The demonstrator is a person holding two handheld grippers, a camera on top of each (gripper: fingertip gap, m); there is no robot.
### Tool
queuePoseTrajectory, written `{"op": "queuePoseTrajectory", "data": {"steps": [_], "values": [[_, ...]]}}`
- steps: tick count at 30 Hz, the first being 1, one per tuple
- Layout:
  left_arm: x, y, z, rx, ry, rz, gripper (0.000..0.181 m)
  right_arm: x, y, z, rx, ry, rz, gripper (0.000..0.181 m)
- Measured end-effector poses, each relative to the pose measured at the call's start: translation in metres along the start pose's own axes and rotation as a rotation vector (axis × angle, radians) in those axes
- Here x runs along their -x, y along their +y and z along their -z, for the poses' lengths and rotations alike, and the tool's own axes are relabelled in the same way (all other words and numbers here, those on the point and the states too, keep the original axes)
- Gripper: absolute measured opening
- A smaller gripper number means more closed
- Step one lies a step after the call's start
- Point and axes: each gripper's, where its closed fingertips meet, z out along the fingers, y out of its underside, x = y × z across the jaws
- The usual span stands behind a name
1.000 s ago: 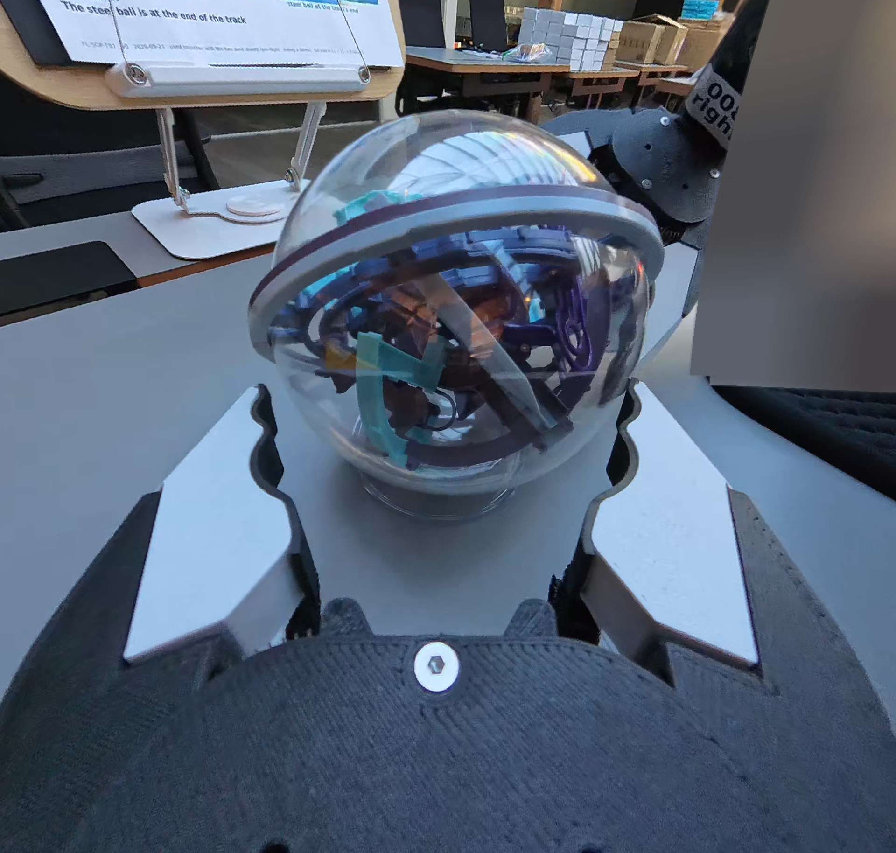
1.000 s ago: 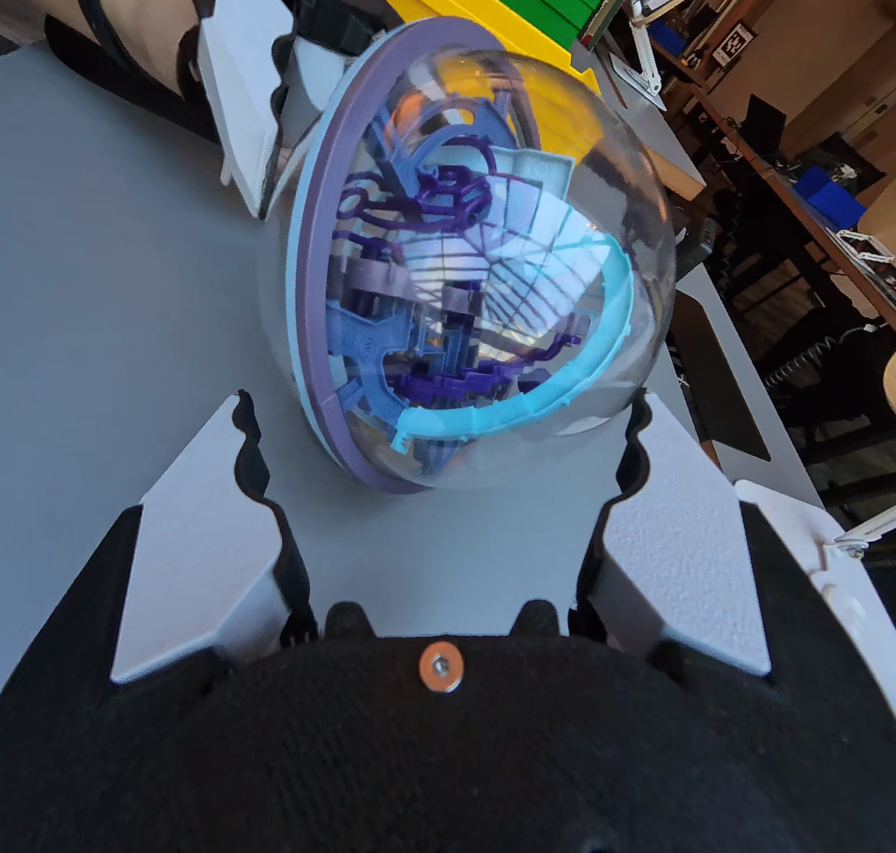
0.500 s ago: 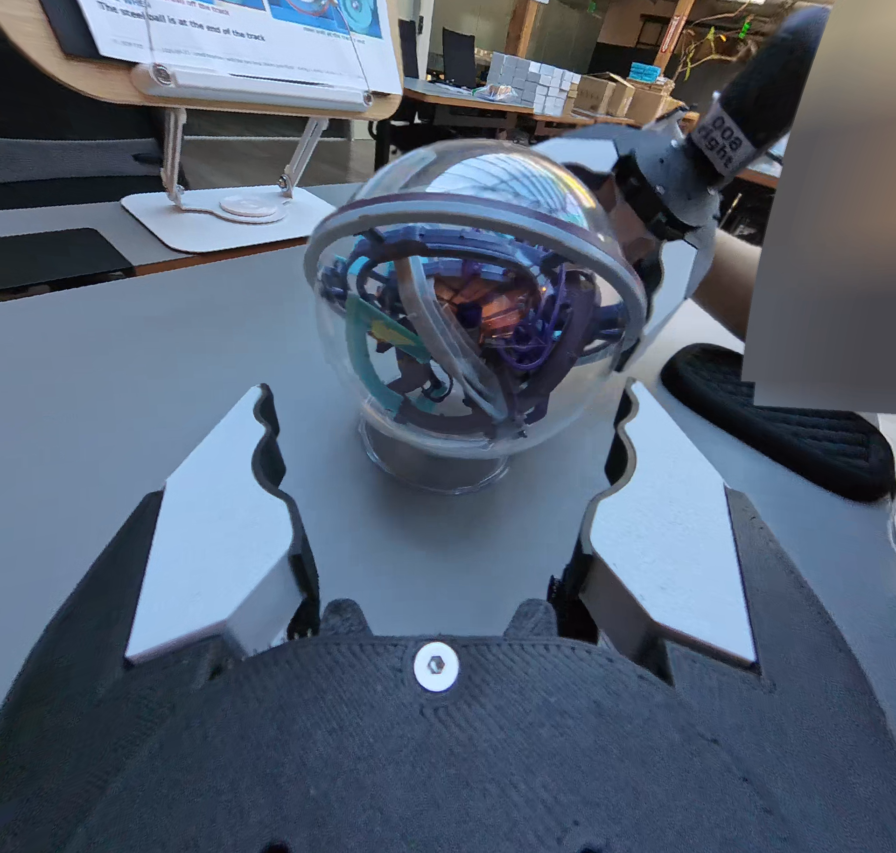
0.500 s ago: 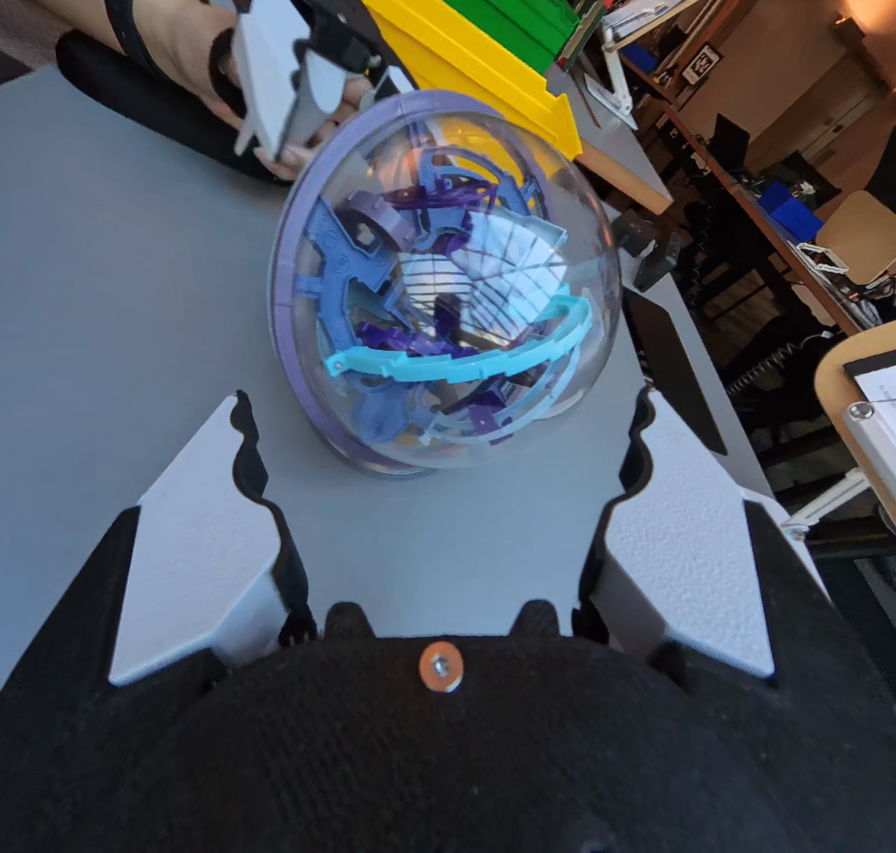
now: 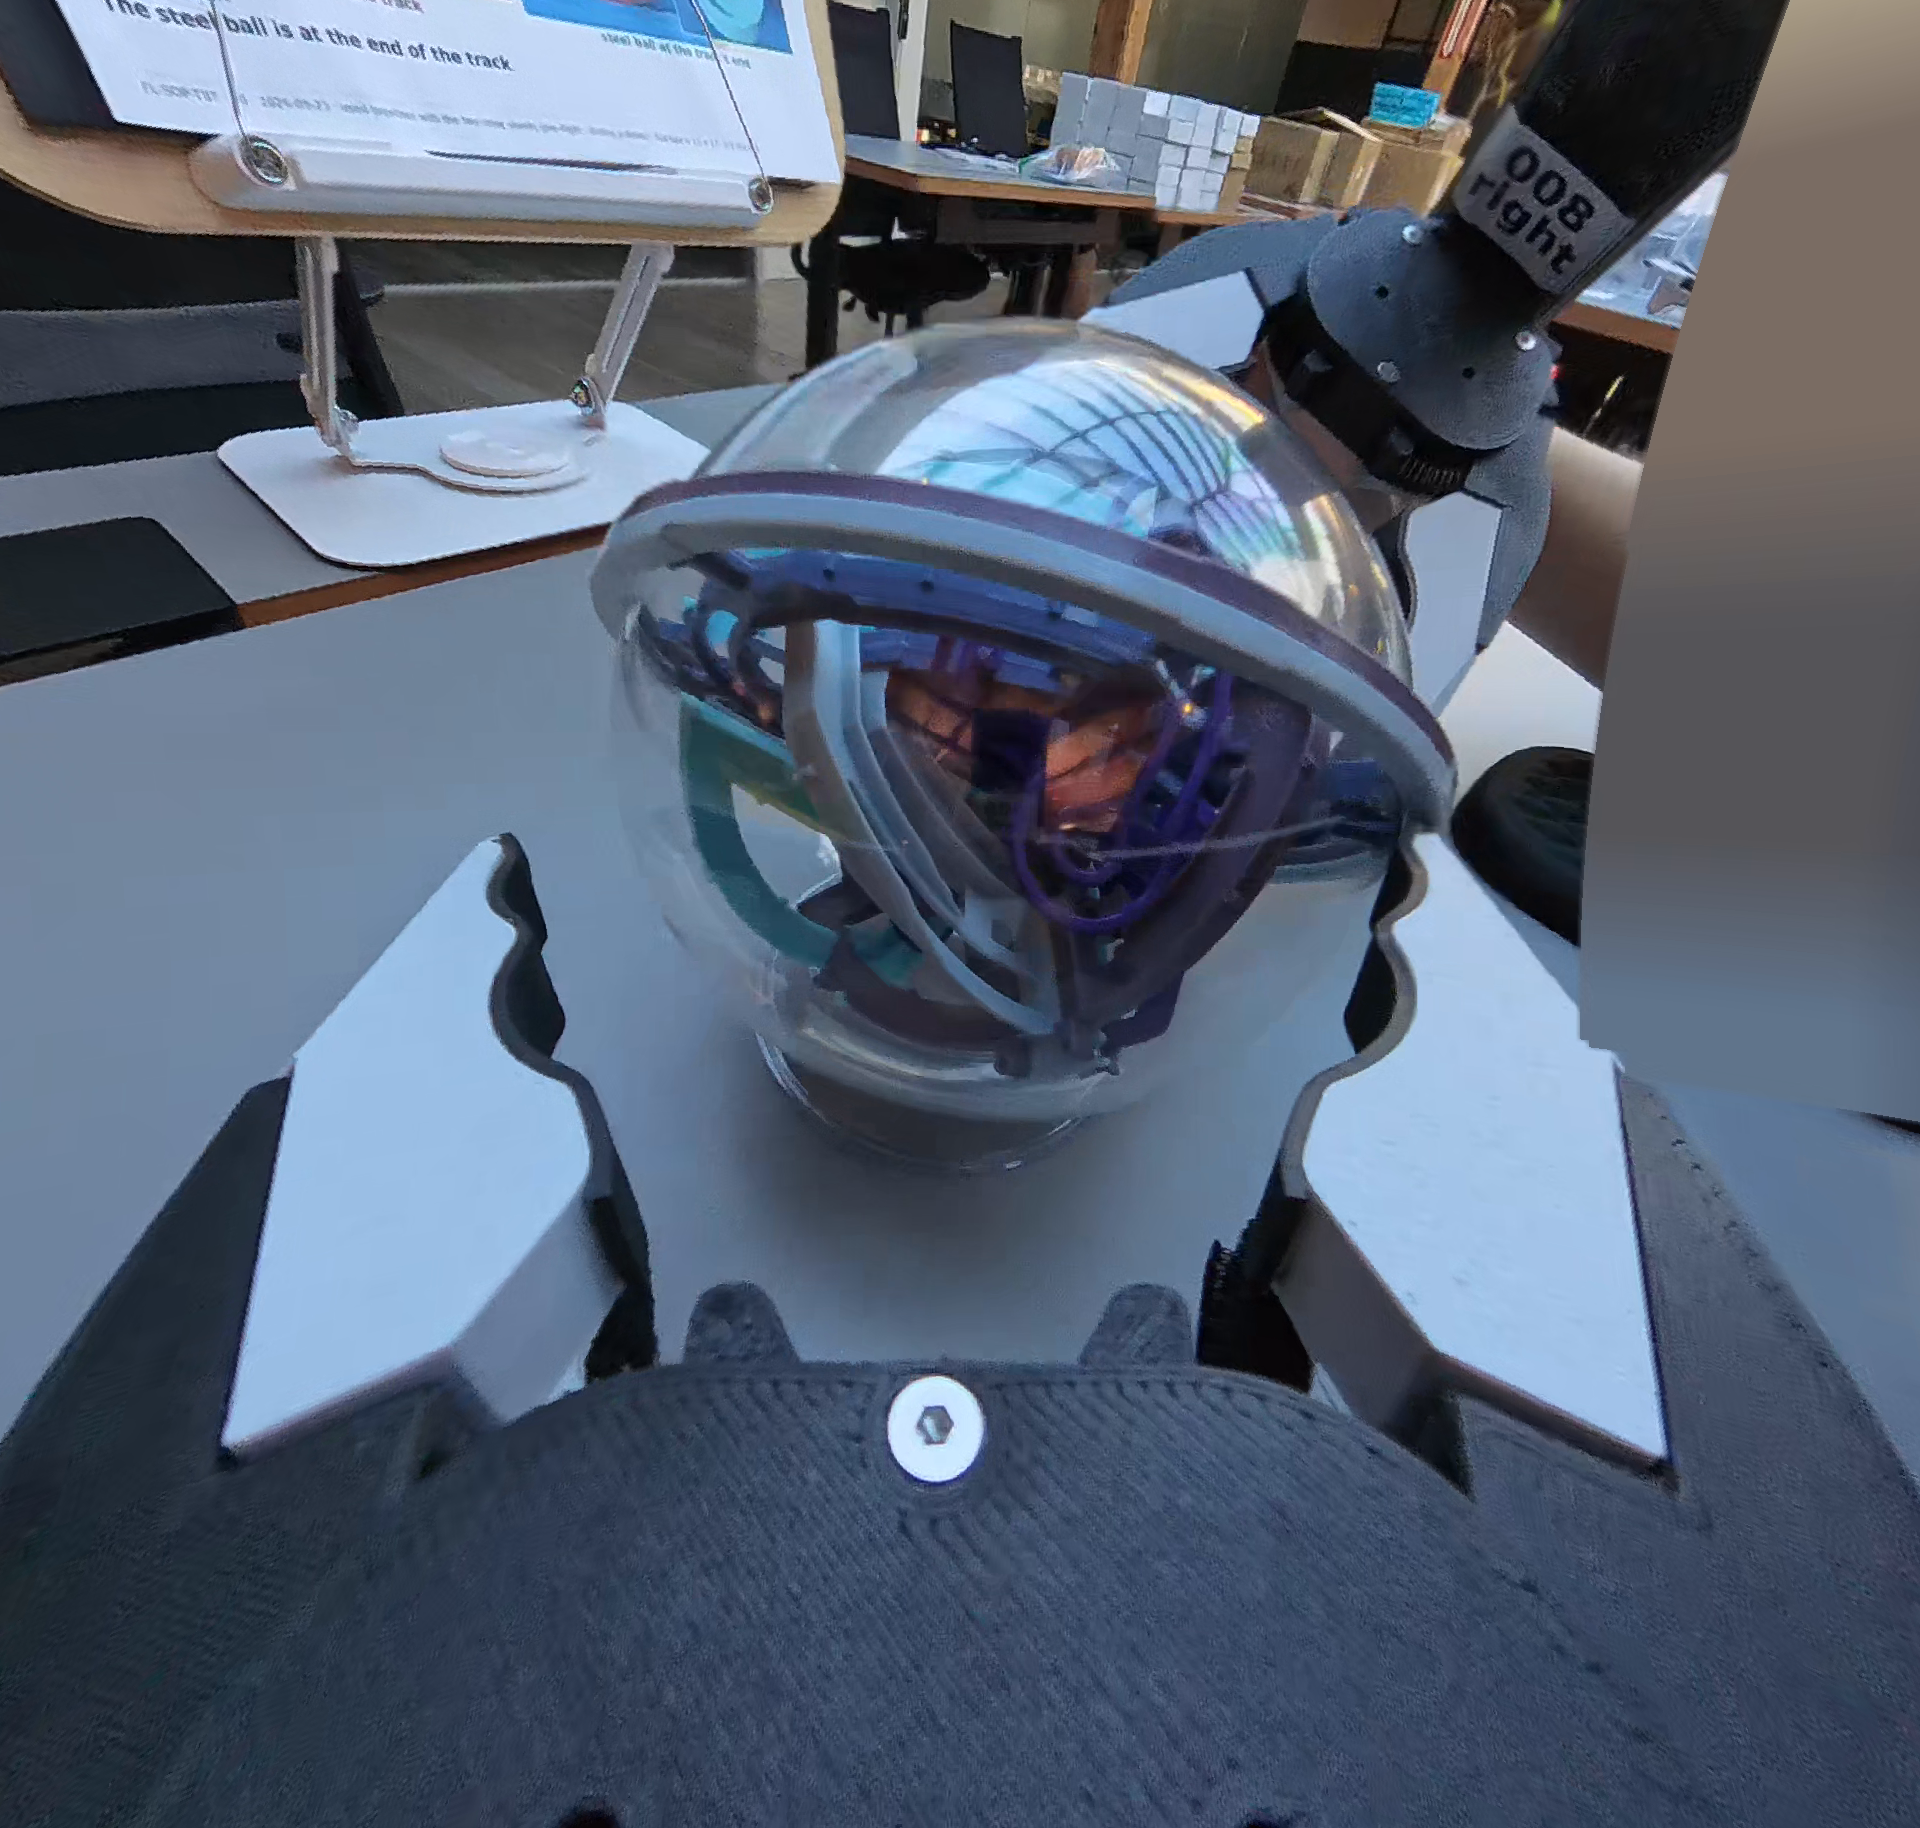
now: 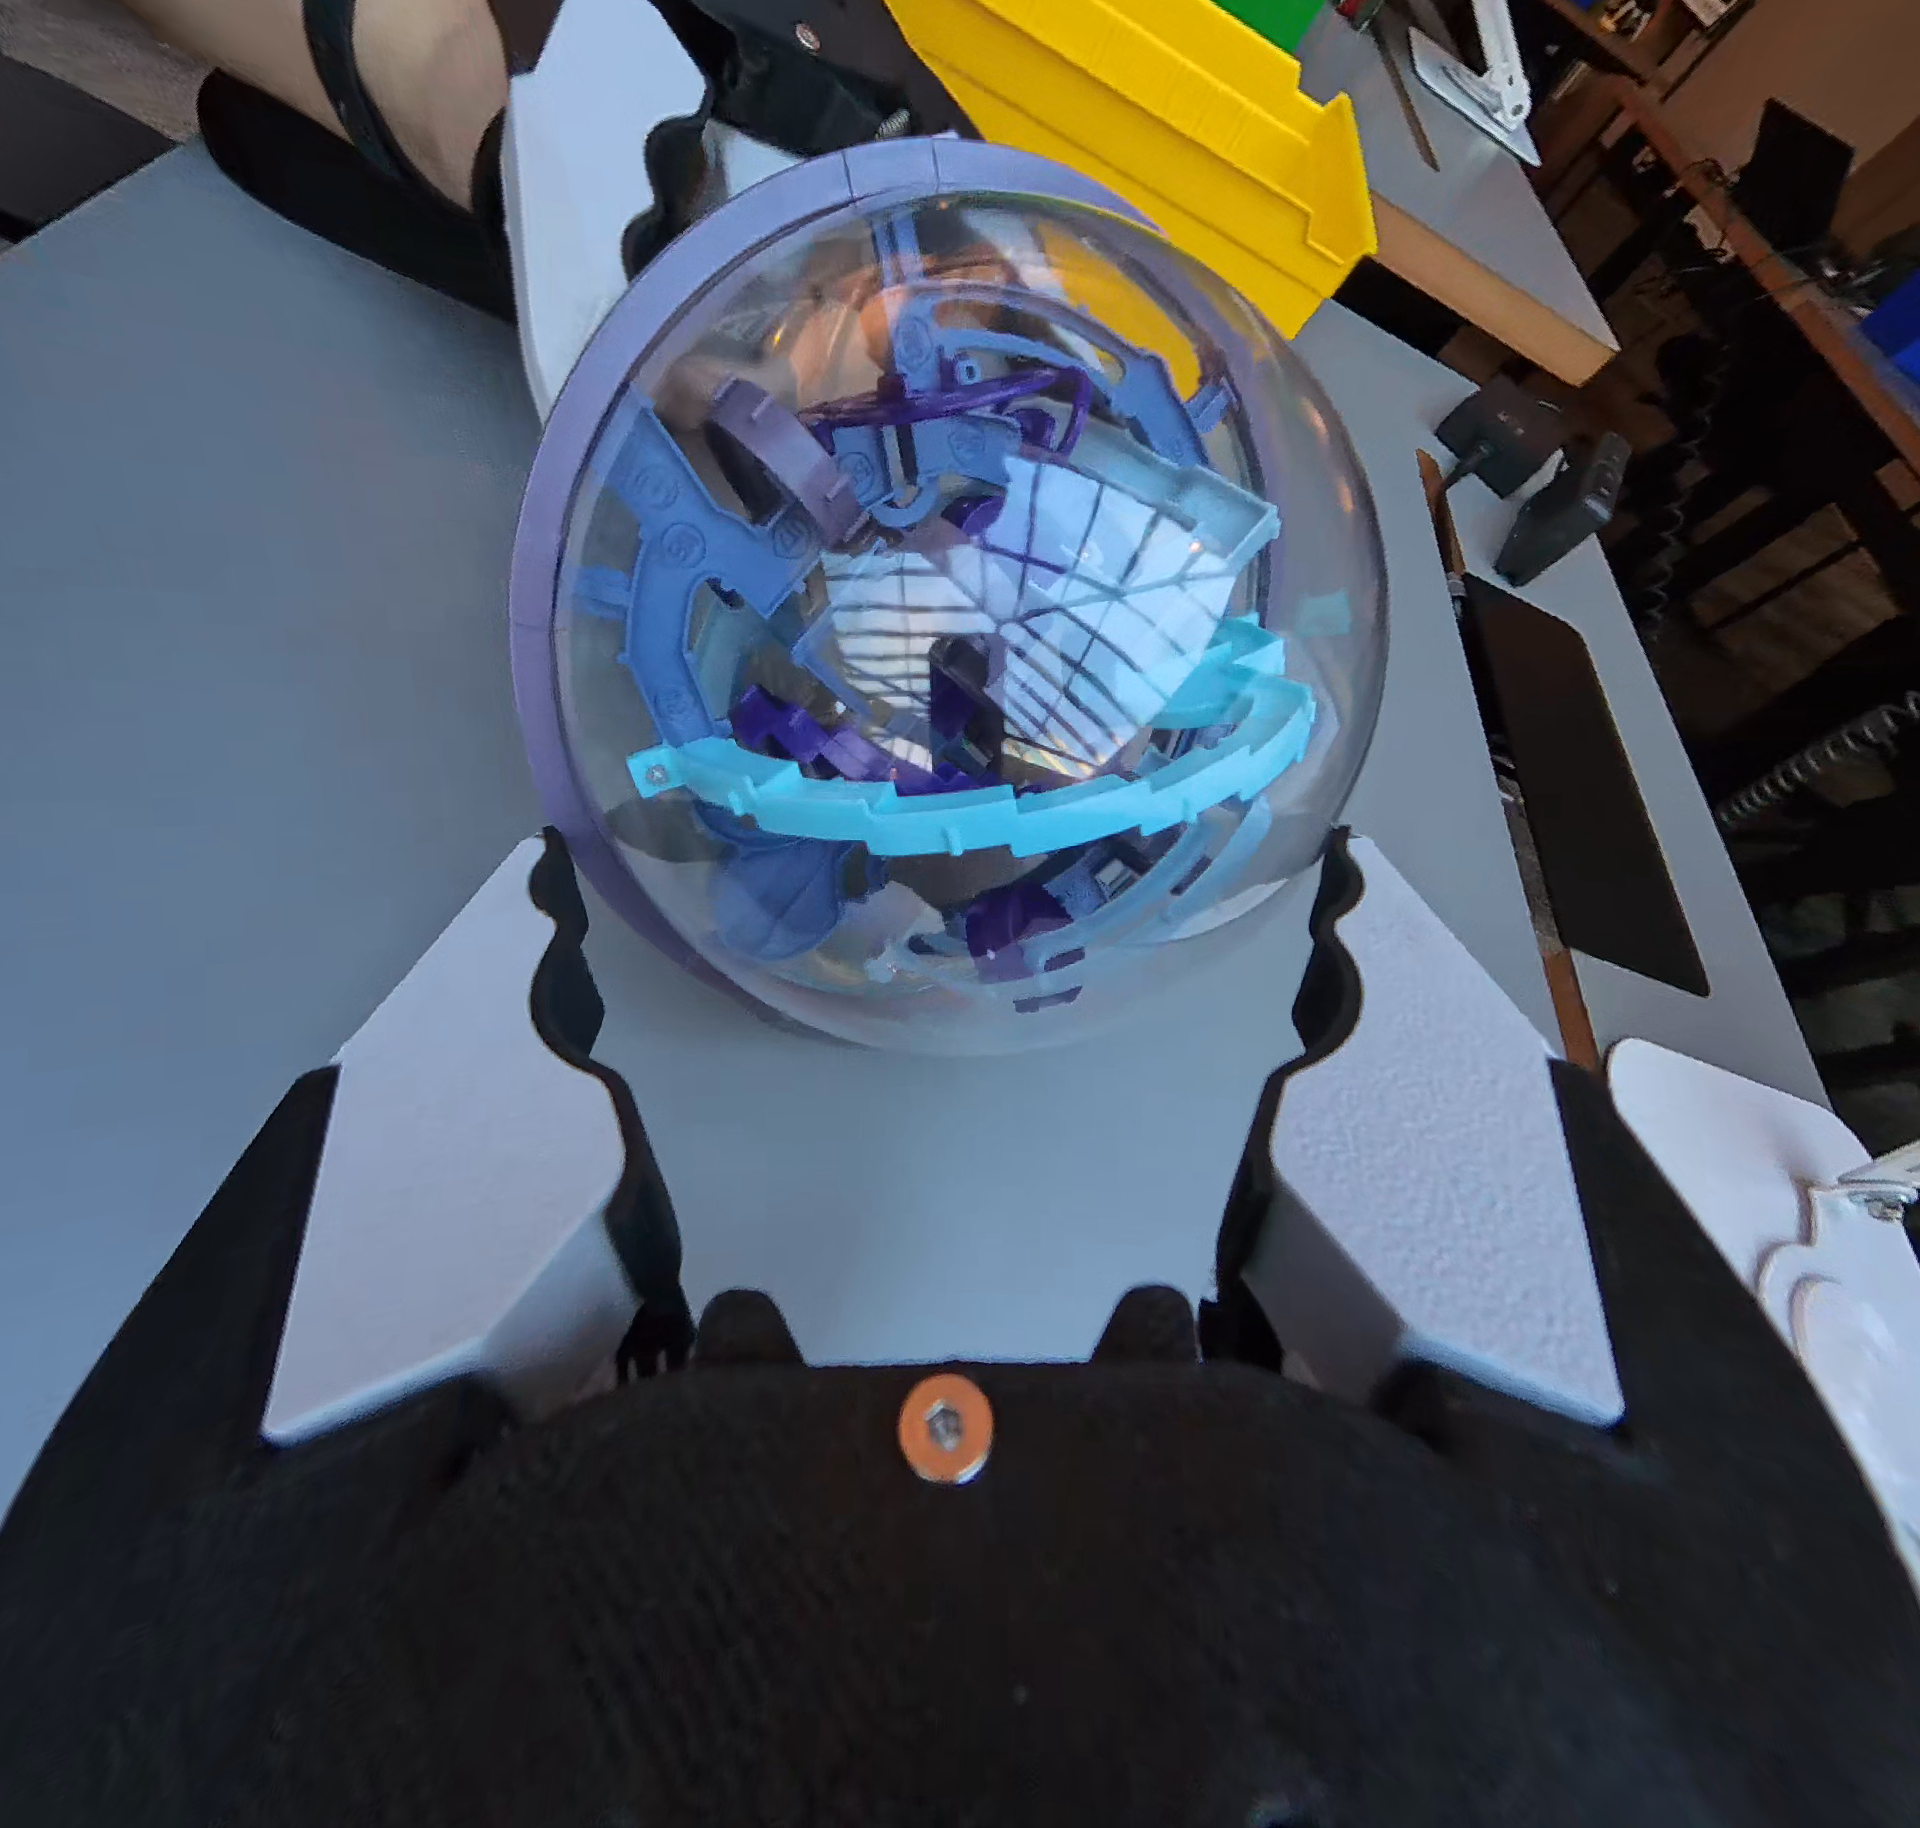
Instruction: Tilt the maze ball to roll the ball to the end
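The maze ball [image 5: 997, 739] is a clear sphere with a grey-purple ring and blue, purple and teal tracks inside. It rests on a clear round stand [image 5: 925, 1124] on the grey table [image 5: 260, 843], its ring tilted down to the right. My left gripper [image 5: 956, 859] is open, with its right fingertip [image 5: 1403, 859] at the ring and its left one apart from the ball. My right gripper [image 6: 945, 843] is open, and both its tips sit against the lower sides of the ball [image 6: 935, 583]. It also shows behind the ball in the left wrist view [image 5: 1403, 365]. I cannot make out the steel ball.
A wooden document stand with an instruction sheet [image 5: 416, 33] and a white base [image 5: 468, 469] stands at the back left. Yellow and green bins [image 6: 1143, 116] lie beyond the ball. A black wrist pad [image 5: 1517, 843], a black mat [image 6: 1579, 791] and a person's forearm [image 6: 395, 43] are nearby.
Both grippers drew back from the ball half a second ago and have closed in on it again. The ball has turned: its ring now dips to the right in the left view.
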Motion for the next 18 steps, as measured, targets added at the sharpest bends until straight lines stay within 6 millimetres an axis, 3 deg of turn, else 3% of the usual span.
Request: {"op": "queuePoseTrajectory", "data": {"steps": [6,9,12,15,18], "values": [[0.001,-0.001,0.01,-0.014,0.082,0.019,0.144,0.007,0.002,0.002,0.055,0.082,-0.036,0.137],[0.0,0.003,0.015,-0.014,0.148,-0.008,0.139,0.008,0.002,0.006,0.081,0.083,0.033,0.137],[-0.002,0.014,0.015,0.056,0.207,-0.127,0.14,0.0,0.001,0.009,0.13,0.083,0.199,0.15],[-0.005,0.019,0.013,0.064,0.209,-0.299,0.14,-0.003,-0.006,0.004,0.135,0.009,0.251,0.152],[-0.005,0.027,0.004,0.085,0.15,-0.42,0.141,-0.007,-0.001,-0.002,0.184,-0.031,0.327,0.153]]}}
